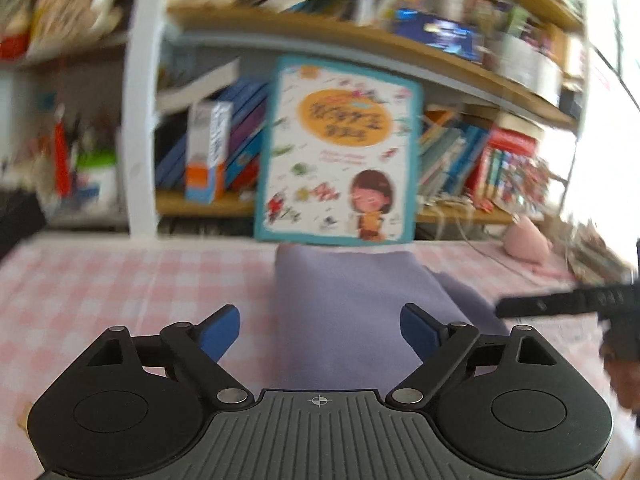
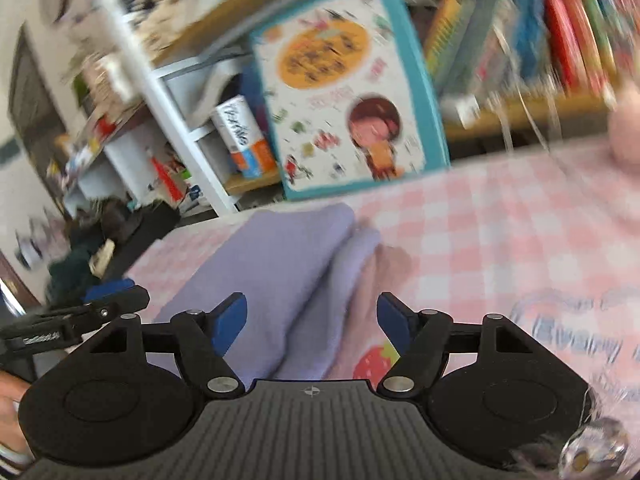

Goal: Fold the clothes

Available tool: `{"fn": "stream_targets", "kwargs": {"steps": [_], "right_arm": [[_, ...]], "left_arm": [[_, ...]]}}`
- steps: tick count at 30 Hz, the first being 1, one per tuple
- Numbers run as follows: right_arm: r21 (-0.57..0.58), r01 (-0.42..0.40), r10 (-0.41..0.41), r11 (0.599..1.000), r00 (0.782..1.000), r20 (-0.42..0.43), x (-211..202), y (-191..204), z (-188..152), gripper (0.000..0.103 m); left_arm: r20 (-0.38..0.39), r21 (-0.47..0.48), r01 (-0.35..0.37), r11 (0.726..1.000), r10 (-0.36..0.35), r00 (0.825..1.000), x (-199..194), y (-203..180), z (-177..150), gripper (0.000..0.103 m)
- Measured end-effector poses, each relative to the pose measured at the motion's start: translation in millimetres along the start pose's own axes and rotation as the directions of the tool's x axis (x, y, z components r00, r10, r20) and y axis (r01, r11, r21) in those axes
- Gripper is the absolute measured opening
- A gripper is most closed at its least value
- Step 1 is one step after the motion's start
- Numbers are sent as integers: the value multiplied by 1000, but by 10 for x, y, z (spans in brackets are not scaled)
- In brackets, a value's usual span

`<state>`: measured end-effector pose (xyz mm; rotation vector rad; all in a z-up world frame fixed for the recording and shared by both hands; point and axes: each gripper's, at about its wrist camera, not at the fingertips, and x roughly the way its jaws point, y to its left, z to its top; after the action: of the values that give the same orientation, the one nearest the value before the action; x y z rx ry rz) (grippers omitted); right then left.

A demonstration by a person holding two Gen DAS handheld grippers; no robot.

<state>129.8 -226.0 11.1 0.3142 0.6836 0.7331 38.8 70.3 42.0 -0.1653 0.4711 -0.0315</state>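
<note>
Lilac garment (image 1: 344,304) lying in a folded stack on the desk (image 1: 120,280). Both grippers, left (image 1: 320,332) and right (image 2: 312,320), hovering with jaws spread, holding nothing. Blurred view, but a low pass could probably snag the top layer and undo the fold.

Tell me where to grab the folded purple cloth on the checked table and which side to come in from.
Take the purple cloth at its loose layered edge, the right side in the right wrist view, where a lower layer peeks out. The open right gripper is nearest; come in low from the right, sliding one finger under both layers.
</note>
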Motion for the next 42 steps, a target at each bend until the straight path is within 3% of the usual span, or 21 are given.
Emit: {"fn": "stream_targets", "kwargs": {"steps": [4, 7, 12, 14, 16, 21, 25, 29, 31, 38, 42], "right_arm": [[77, -12, 17, 997, 998, -61, 107, -89, -44, 70], [128, -18, 31, 992, 994, -103, 182, -146, -77, 70], [134, -23, 38, 991, 994, -105, 222, -105, -105, 66], [157, -21, 36, 987, 994, -98, 246, -119, -107, 60], [176, -23, 40, 984, 994, -97, 281, -130, -96, 56], [130, 5, 6, 991, 997, -83, 330, -31, -90, 44], [-20, 30, -31, 999, 998, -47, 267, 194, -130, 27], [-214, 95, -104, 972, 994, -33, 186, 516, -249, 24], [-247, 97, -110, 964, 993, -41, 124, 599, -323, 24], [-108, 34, -45, 994, 994, -104, -68, 528, -445, 28], [-20, 26, -28, 999, 992, -127, -112, 454, -490, 38]], "left_arm": [[-118, -102, -21, 995, 9, 993, 276, 202, 59, 90], [-140, -170, 39, 985, -63, 988, 428, 300, 47, 90], [-156, -276, 107, 955, -155, 976, 627, 396, 27, 89], [-163, -312, 127, 942, -185, 969, 686, 424, 36, 83], [-160, -328, 142, 934, -203, 966, 706, 427, 28, 70], [-149, -361, 177, 916, -244, 958, 740, 425, 3, 62], [-143, -286, 175, 942, -223, 964, 616, 324, 17, 53], [-157, -225, 178, 958, -216, 964, 419, 277, -15, 53], [-170, -214, 184, 959, -222, 960, 324, 281, -45, 53], [-214, -239, 220, 946, -272, 938, 76, 308, -202, 55], [-213, -241, 231, 943, -284, 935, 38, 323, -254, 63]]}}
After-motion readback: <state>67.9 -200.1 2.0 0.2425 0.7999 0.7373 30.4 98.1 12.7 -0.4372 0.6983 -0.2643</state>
